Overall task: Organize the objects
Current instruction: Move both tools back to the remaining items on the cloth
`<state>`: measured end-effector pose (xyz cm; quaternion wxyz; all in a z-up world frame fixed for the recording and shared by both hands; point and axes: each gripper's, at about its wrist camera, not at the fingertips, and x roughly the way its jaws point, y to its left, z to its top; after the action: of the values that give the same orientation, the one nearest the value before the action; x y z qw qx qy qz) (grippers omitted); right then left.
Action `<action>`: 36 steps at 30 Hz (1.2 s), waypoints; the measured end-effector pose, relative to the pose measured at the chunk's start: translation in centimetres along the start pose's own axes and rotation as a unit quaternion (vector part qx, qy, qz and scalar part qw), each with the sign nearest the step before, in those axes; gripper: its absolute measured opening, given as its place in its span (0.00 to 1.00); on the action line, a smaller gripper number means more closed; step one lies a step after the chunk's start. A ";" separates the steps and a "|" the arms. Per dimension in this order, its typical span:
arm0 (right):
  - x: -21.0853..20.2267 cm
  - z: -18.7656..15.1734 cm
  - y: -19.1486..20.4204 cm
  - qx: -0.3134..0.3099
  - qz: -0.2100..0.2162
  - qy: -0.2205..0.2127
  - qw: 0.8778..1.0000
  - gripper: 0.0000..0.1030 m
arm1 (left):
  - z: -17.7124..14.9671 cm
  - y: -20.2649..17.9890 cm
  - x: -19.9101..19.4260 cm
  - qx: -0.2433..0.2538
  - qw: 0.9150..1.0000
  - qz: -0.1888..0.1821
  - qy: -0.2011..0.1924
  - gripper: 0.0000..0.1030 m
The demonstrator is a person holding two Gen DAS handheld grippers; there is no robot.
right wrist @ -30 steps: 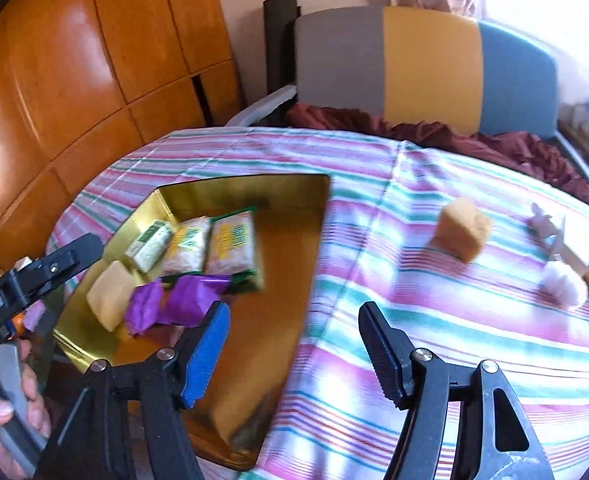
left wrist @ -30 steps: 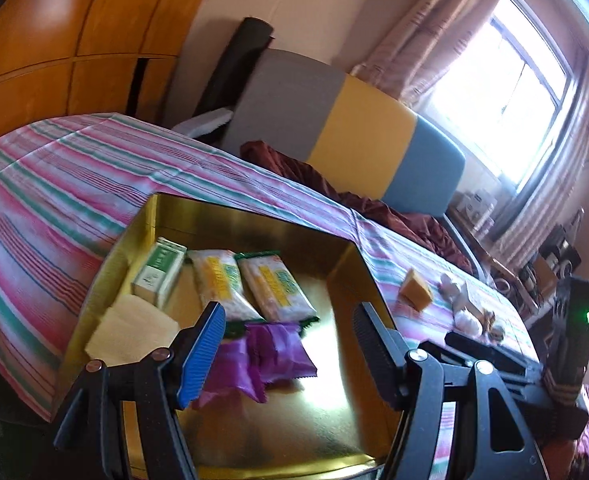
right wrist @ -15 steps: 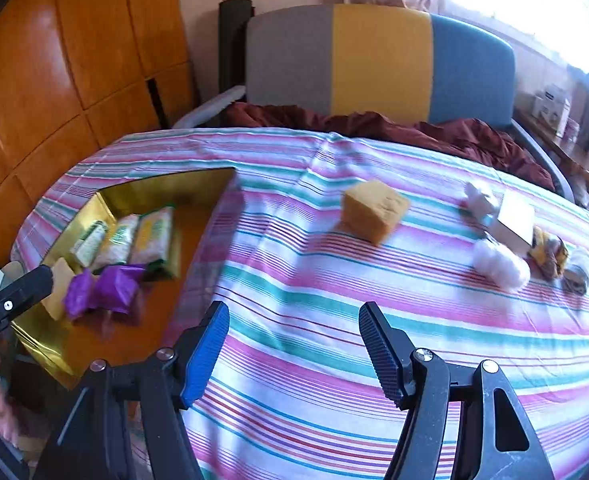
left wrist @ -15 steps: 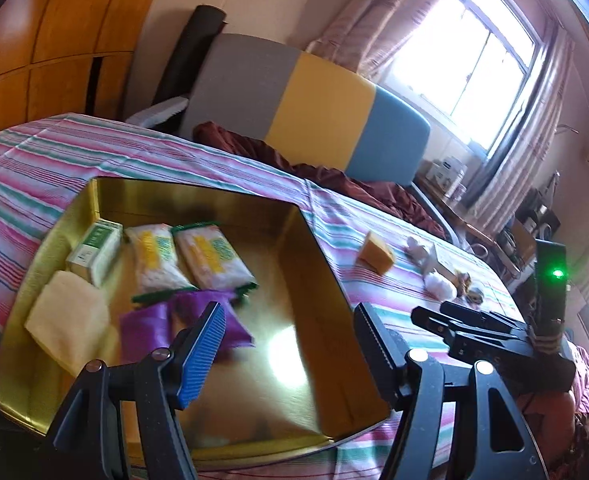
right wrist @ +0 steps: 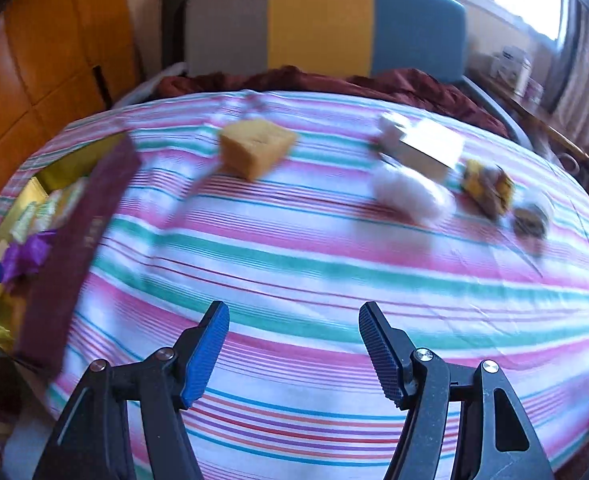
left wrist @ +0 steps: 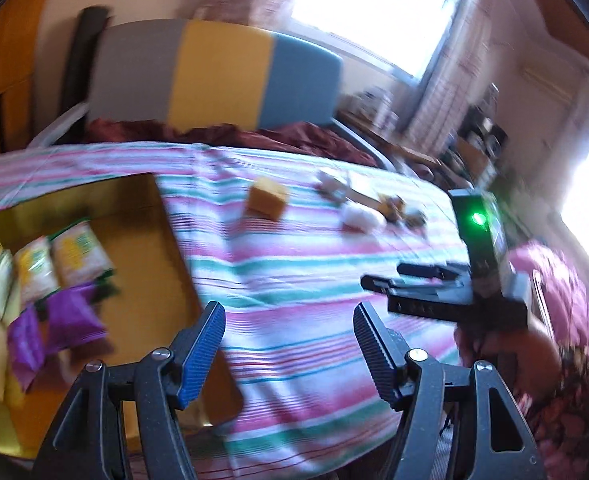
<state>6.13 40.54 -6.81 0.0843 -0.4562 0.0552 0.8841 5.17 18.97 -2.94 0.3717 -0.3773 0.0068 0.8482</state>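
Striped cloth [right wrist: 294, 264] in pink, green and white is covering the bench, and both grippers are hanging over it with nothing between their jaws. The left gripper [left wrist: 288, 344] is holding its jaws apart just right of the gold tin [left wrist: 150, 264], which is sitting at the cloth's left edge and holding two purple packets [left wrist: 54, 328] and pale snack packs [left wrist: 60, 260]. The right gripper [right wrist: 294, 352] is also standing with jaws apart over bare cloth. Beyond it a yellow sponge block [right wrist: 256, 150] is lying near the far edge, well apart from the tin. Further right, a white fluffy ball [right wrist: 410, 194] is resting just beside a small flat box [right wrist: 428, 152], with blurred little items past them.
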 end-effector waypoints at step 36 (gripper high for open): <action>8.7 8.3 -29.6 0.231 -0.056 -0.020 0.971 0.58 | 0.2 -6.7 11.1 0.008 0.992 -0.029 0.122 0.66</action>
<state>0.46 71.84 -9.70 0.2378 -0.4093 0.2309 0.8501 4.41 30.85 -8.19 0.3954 -0.4745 0.0483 0.7849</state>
